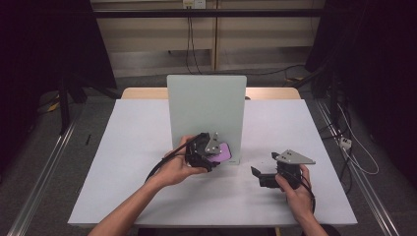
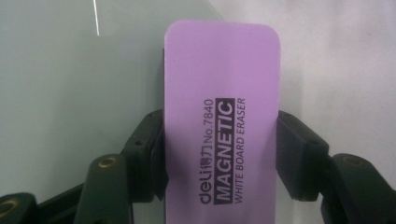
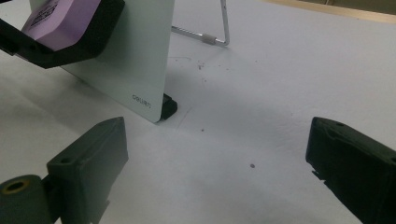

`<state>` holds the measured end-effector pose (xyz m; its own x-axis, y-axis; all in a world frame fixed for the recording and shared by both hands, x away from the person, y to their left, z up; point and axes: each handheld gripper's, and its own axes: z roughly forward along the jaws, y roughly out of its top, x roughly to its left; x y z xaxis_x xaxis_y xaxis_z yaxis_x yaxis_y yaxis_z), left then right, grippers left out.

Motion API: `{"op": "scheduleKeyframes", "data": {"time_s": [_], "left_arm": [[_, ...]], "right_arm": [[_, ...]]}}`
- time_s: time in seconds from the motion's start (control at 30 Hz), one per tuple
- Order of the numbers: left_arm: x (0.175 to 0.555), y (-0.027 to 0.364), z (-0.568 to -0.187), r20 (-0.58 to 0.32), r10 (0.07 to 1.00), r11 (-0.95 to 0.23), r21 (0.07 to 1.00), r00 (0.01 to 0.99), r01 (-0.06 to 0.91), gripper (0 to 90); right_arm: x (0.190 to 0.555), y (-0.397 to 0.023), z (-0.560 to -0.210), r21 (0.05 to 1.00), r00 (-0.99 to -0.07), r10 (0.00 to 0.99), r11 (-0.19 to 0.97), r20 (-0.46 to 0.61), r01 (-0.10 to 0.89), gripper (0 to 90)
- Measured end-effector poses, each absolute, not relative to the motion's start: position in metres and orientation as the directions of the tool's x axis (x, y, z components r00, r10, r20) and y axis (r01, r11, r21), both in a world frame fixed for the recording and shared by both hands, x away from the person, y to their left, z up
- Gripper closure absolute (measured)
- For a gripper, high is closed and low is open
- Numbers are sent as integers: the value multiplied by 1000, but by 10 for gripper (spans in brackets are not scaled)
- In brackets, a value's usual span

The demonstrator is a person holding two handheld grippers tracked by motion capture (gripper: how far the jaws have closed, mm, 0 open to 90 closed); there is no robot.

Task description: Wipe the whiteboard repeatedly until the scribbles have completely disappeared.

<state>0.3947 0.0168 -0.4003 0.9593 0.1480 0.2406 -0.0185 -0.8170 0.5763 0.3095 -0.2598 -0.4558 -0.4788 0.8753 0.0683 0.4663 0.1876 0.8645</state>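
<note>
A purple whiteboard eraser point(image 2: 222, 116), printed "MAGNETIC WHITE BOARD ERASER", sits clamped between the two black jaws of my left gripper point(image 2: 222, 156). In the high view the left gripper point(image 1: 206, 153) holds the eraser point(image 1: 221, 152) against the lower front of an upright pale green whiteboard point(image 1: 206, 110). In the right gripper view the eraser point(image 3: 58, 21) shows at the top left by the board point(image 3: 135, 56). My right gripper point(image 1: 263, 174) rests on the table to the right of the board, and its jaws stand wide apart with nothing between them point(image 3: 217, 154).
The board stands on a white table point(image 1: 128, 147) with a small black foot point(image 3: 168, 106) at its corner and a metal prop leg point(image 3: 219, 28) behind. Dark stands and cables flank the table on the floor.
</note>
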Motion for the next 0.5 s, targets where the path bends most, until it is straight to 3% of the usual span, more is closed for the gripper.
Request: {"op": "scheduleKeyframes", "data": {"time_s": [0.5], "left_arm": [[414, 72, -358, 233, 321, -703, 708, 918, 66, 409]], "right_arm": [[310, -260, -456, 864, -480, 875, 191, 65, 466, 55]]}}
